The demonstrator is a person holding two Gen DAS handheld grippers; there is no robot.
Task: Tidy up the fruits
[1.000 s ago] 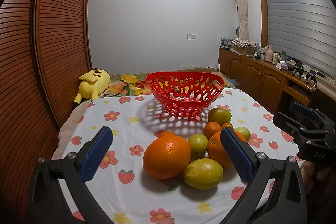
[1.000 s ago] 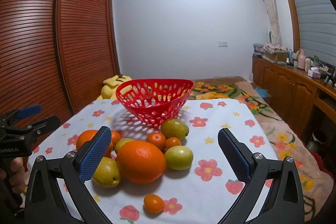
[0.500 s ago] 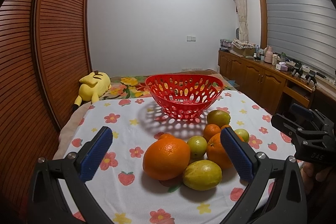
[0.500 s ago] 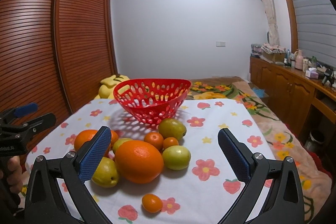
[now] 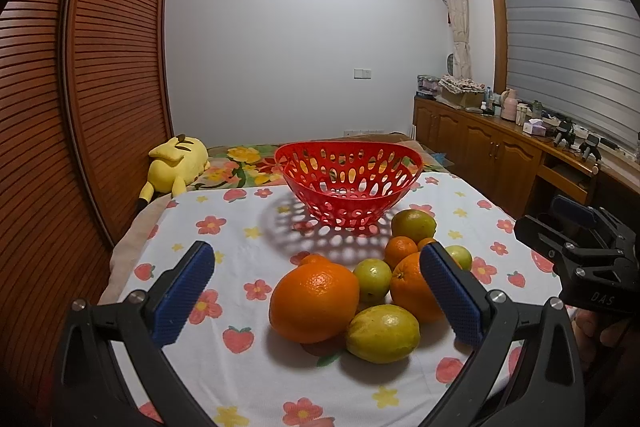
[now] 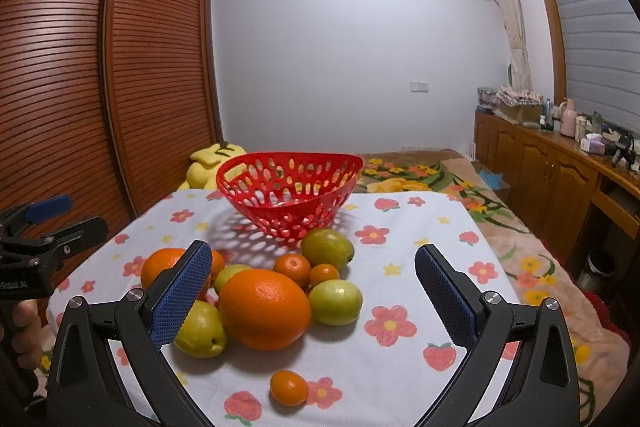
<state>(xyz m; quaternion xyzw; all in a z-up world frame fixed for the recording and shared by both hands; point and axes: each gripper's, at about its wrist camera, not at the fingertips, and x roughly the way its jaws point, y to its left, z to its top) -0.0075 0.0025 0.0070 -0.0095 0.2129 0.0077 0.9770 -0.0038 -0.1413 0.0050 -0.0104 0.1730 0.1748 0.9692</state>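
A red perforated basket [image 5: 349, 183] [image 6: 288, 191] stands empty at the far middle of the flowered tablecloth [image 5: 240, 239]. In front of it lies a cluster of fruit: a big orange [image 5: 314, 301] [image 6: 265, 309], a second orange [image 5: 412, 291], a yellow-green fruit [image 5: 382, 333], green fruits [image 6: 335, 301] and small tangerines [image 6: 292, 269]. One small tangerine [image 6: 289, 387] lies apart at the front. My left gripper [image 5: 316, 301] is open and empty, with the cluster between its fingers. My right gripper [image 6: 312, 303] is open and empty above the same cluster.
A yellow plush toy [image 5: 176, 163] lies on the bed behind the table. Slatted wooden wardrobe doors [image 5: 80, 107] stand at the left. A wooden sideboard [image 5: 500, 155] with small items runs along the right wall. The table's right edge [image 6: 500, 267] drops to floral bedding.
Both grippers have drifted slightly; the fruit and basket sit a little lower and nearer in the right wrist view. Nothing was grasped or moved.
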